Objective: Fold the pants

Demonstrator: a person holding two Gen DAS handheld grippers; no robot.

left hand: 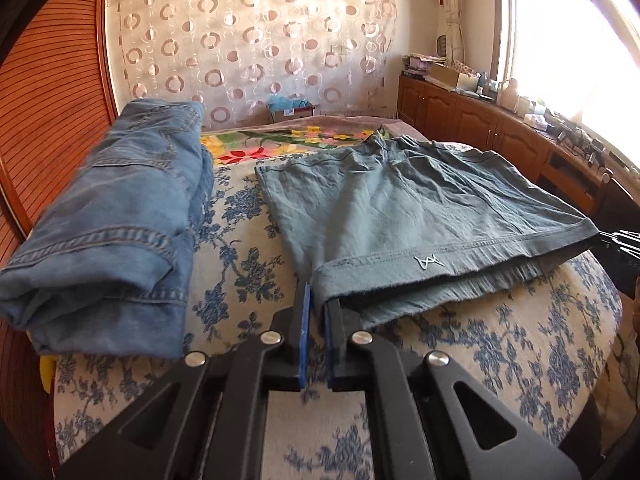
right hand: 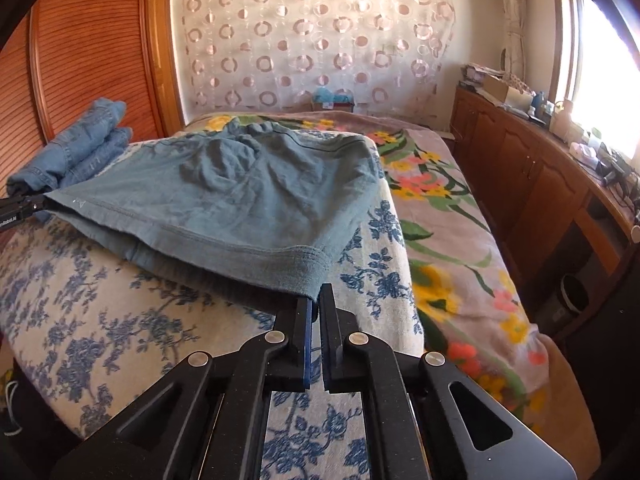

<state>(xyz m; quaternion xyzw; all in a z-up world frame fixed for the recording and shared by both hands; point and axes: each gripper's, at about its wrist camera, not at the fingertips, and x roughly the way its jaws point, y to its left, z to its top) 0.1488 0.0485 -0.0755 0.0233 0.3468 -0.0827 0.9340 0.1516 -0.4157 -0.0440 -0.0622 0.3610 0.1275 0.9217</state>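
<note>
The teal pants (left hand: 400, 216) are spread across the centre of both frames on a blue-flowered cloth (left hand: 248, 248), with the hem edge lifted off it. One hem corner is pinched between the jaws of the left gripper (left hand: 316, 304) at lower centre of the left view. The other corner is pinched by the right gripper (right hand: 316, 300) at lower centre of the right view. Folded jeans (left hand: 120, 216) are seen at the left, beside the pants.
</note>
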